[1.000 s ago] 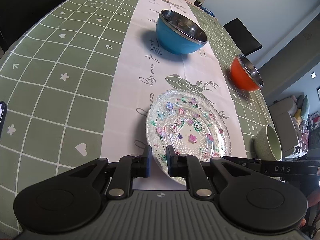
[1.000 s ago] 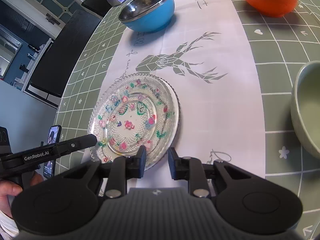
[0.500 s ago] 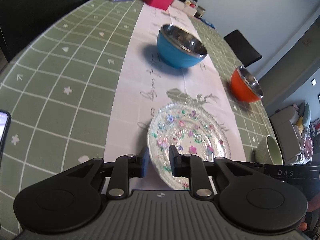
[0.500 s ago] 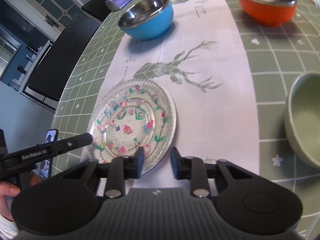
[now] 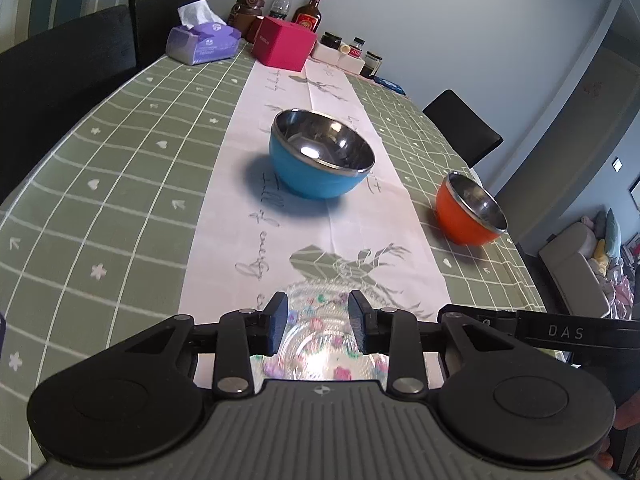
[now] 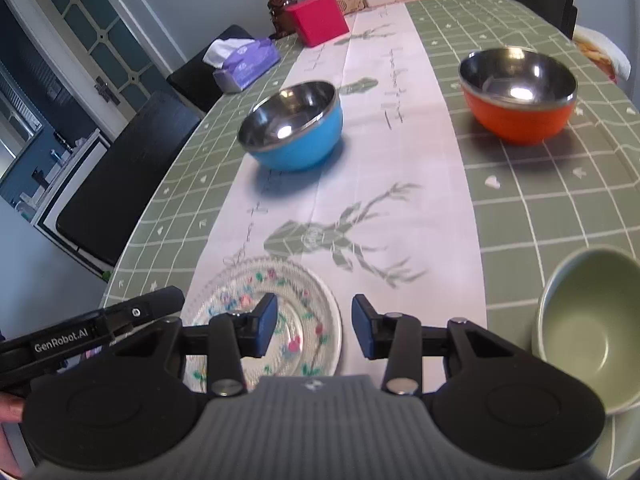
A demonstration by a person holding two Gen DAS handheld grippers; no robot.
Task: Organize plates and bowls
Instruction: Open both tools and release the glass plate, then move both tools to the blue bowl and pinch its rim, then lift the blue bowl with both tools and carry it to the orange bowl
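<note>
Jaws of left gripper opening, partly apart above glass plate, gripping nothing; right gripper likewise parted, empty.

Both views are taken from just behind the jaws, angled down along the worktop toward its far end. The glass plate lies nearest in each; beyond it the blue bowl is shared.
</note>
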